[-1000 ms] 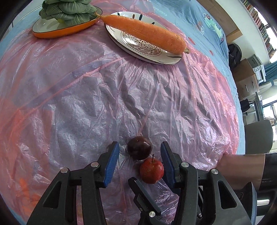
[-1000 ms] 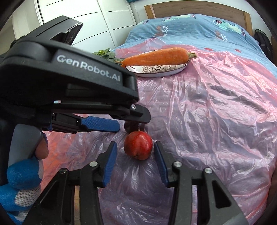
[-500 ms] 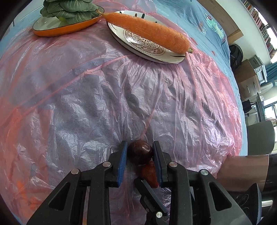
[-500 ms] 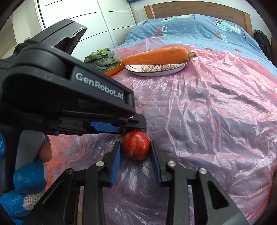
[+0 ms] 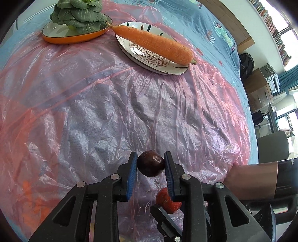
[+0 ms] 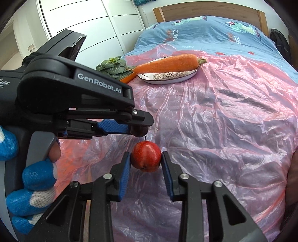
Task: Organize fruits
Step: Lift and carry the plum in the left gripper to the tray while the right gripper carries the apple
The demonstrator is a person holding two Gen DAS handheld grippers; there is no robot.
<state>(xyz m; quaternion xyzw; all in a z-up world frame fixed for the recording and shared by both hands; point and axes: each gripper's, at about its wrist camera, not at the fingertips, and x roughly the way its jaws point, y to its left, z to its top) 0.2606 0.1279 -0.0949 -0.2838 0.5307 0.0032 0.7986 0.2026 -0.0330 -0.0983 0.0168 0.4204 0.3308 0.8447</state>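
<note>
My left gripper (image 5: 150,165) is shut on a dark purple plum (image 5: 150,166) and holds it above the pink plastic sheet (image 5: 111,104). In the right wrist view the left gripper (image 6: 138,128) sits just above the red apple (image 6: 145,156), with the plum (image 6: 138,131) mostly hidden by its fingers. My right gripper (image 6: 145,158) is shut on the red apple. The apple (image 5: 167,202) also shows below the left gripper, partly hidden by its right finger.
A patterned plate (image 5: 149,57) with a big carrot (image 5: 154,44) lies at the far side. Left of it an orange dish (image 5: 74,38) holds a leafy green vegetable (image 5: 78,14). The sheet covers a blue bed (image 6: 204,29) with a wooden headboard.
Both grippers closed, the left on the plum and the right on the apple. The left gripper has since lifted the plum off the sheet, above the apple.
</note>
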